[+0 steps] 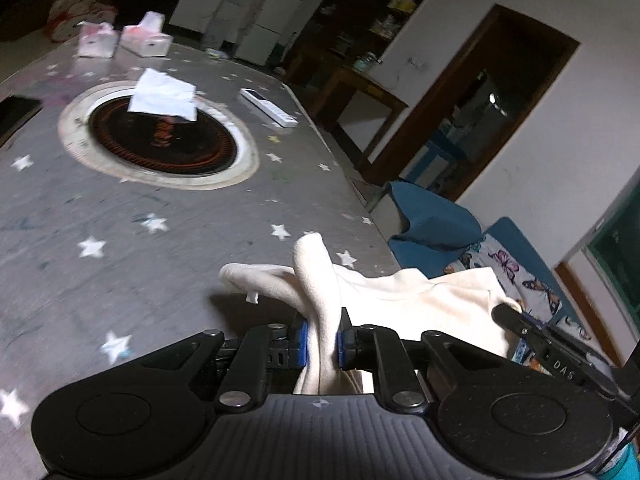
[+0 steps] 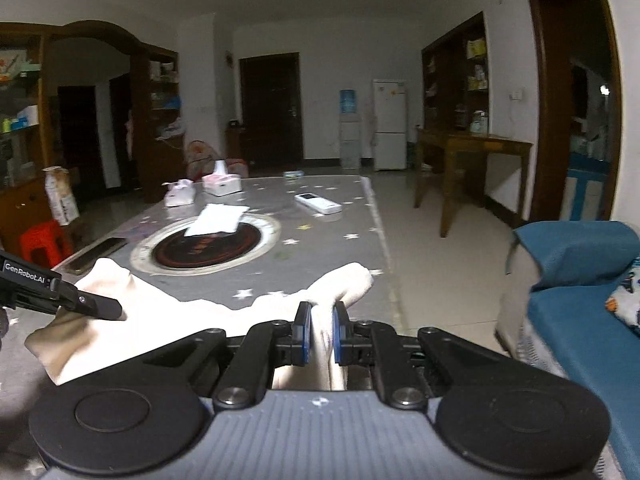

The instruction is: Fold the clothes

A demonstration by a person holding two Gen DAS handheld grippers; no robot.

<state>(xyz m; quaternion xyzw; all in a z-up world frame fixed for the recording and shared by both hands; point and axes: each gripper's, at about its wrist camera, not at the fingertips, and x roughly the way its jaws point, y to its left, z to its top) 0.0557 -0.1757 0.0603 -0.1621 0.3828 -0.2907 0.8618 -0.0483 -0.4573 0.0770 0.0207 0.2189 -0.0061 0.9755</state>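
Observation:
A cream garment (image 1: 400, 296) hangs stretched between both grippers above the near edge of a grey star-patterned table (image 1: 120, 240). My left gripper (image 1: 322, 340) is shut on a bunched fold of it, the cloth squeezed between the blue pads. In the right wrist view the same cream garment (image 2: 168, 316) spreads to the left, and my right gripper (image 2: 320, 332) is shut on another fold. The left gripper's black fingers (image 2: 96, 304) show at the left of that view, pinching the cloth. The right gripper's fingers (image 1: 516, 316) appear at the right of the left wrist view.
The grey table (image 2: 320, 248) carries a round black burner (image 1: 160, 140) with a white tissue (image 1: 164, 96) on it, a white remote (image 1: 268, 107), two tissue boxes (image 1: 146, 38) and a dark phone (image 1: 16, 114). A blue seat (image 2: 580, 264) stands to the right, with a wooden table (image 2: 472, 152) beyond it.

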